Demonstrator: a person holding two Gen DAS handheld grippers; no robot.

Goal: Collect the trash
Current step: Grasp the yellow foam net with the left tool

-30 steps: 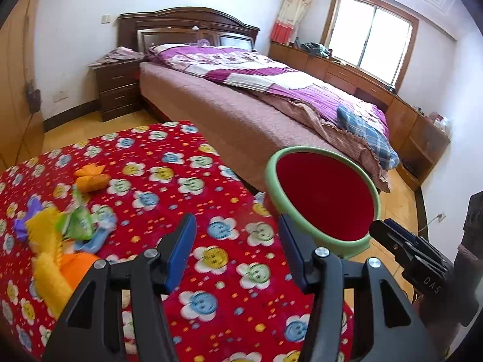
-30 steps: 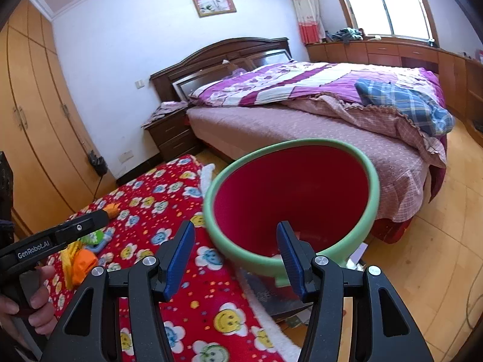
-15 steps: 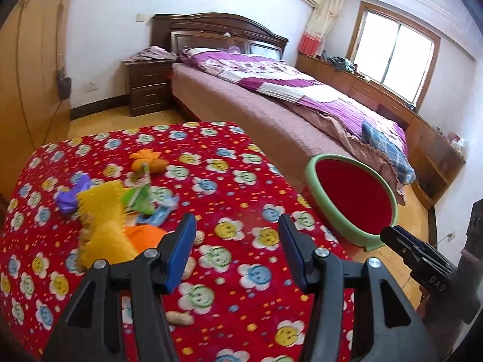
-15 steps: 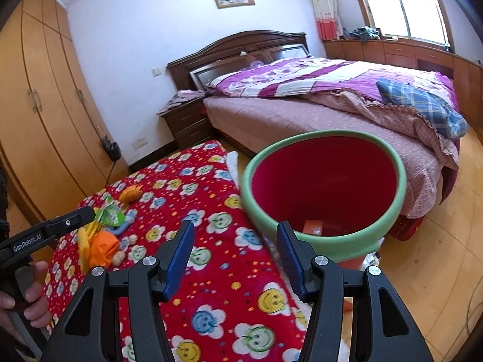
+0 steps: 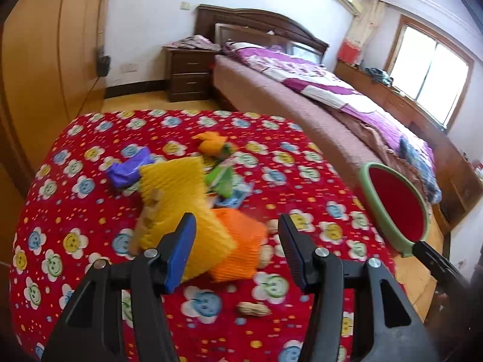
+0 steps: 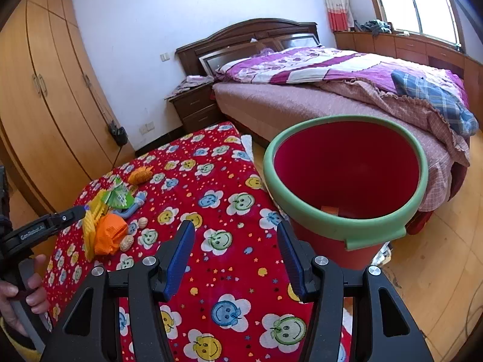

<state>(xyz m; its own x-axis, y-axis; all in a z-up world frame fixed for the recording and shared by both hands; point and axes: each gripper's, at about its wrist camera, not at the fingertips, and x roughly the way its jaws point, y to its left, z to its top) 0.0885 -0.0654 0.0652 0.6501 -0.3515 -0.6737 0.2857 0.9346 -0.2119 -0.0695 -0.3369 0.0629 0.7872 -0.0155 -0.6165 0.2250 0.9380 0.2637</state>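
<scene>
While both grippers stand open and empty, left gripper [image 5: 237, 232] hangs over the trash pile: orange foam net [image 5: 241, 241], yellow foam net [image 5: 178, 199], green wrapper [image 5: 222, 181], purple wrapper [image 5: 128, 169], peanuts [image 5: 253, 308] on red smiley-flower cloth [image 5: 90, 220]. Right gripper [image 6: 235, 249] sits nearer red bin with green rim [image 6: 338, 226], just beside cloth edge.

Crumpled yellow, orange, green and purple trash [image 5: 181, 199] lies heaped on the cloth; red bin [image 6: 347, 181] stands upright beside.

Bed [image 6: 317, 102], nightstand [image 5: 188, 74], wardrobe [image 6: 45, 96]
</scene>
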